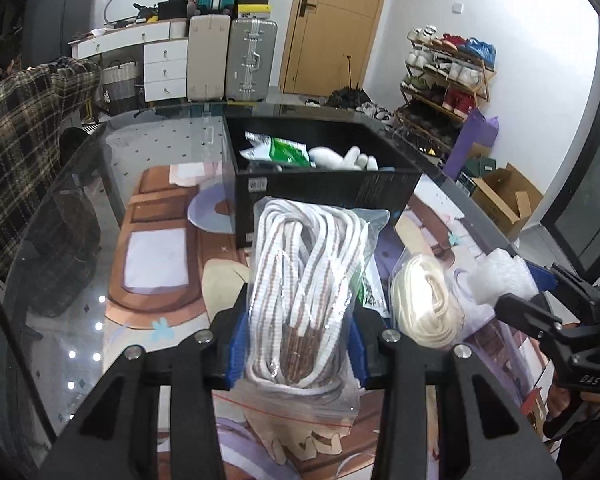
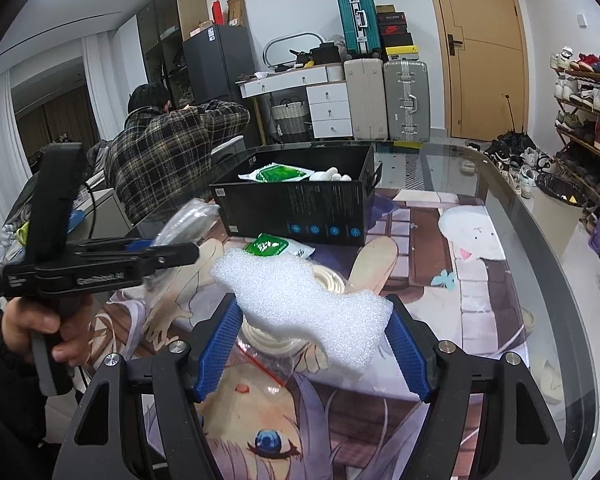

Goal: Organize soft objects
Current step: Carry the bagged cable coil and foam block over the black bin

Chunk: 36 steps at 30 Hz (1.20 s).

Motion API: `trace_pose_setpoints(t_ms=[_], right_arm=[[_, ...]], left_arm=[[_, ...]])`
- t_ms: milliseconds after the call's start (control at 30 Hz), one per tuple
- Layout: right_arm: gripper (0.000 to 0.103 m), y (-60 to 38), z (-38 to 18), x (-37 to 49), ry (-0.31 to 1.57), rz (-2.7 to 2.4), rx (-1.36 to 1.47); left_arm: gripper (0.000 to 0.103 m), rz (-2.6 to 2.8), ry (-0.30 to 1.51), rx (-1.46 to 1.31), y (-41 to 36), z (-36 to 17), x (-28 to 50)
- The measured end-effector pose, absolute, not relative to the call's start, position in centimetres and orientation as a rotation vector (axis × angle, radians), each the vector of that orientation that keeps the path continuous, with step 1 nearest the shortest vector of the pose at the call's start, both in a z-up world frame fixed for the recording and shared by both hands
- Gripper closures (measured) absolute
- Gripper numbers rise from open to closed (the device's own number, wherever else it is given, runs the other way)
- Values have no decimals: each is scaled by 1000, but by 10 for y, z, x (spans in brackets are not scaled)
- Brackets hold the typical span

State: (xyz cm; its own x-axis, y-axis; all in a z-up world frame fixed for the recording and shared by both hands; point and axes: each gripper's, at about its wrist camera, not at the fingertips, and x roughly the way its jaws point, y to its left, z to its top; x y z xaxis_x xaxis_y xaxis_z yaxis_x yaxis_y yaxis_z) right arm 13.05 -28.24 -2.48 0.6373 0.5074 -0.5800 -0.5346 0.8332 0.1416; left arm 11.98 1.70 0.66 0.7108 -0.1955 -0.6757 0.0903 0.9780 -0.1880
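While both of my tools are loaded, the contents stand as follows.

Left gripper (image 1: 298, 344): closed on a clear bag of rope (image 1: 306, 292), white cord with brown flecks, blue pads pressing the bag from either side. The bag stands upright between the fingers, its top overlapping the near wall of the black box (image 1: 324, 190) in my left wrist view.

Right gripper (image 2: 314, 340): partly closed on a white foam piece (image 2: 304, 308), which spans from one blue pad to the other and is lifted above the table mat.

Black box, open-topped, on the glass table (image 1: 80, 216), beyond both grippers. Inside it: a green-and-white packet (image 1: 278, 150) and a white plush item (image 1: 346, 158).

Loose on the printed mat (image 2: 440, 248): a second bag of cream cord (image 1: 426, 308), lying just right of the rope bag and beneath the foam in the right wrist view; a second green-and-white pouch (image 2: 274, 246) just in front of the box.

Surroundings: a person in a plaid shirt (image 2: 168, 148) seated past the table's far left edge, suitcases (image 2: 388, 96) against the wall, a shoe rack (image 2: 588, 108) to the right.
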Motion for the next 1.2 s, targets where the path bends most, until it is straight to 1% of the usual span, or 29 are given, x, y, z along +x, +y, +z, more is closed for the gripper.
trace_pose_setpoints(t_ms=[367, 600, 833, 1200], right_arm=[[31, -270, -4, 155, 600, 550, -35], [31, -265, 22, 177, 550, 545, -17], [31, -253, 41, 206, 546, 524, -36], [31, -237, 52, 245, 563, 517, -39]], left_arm=[[63, -159, 694, -165, 18, 36, 128], [63, -154, 641, -192, 25, 62, 142], [63, -130, 640, -189, 26, 68, 163], [63, -76, 646, -135, 16, 74, 205]])
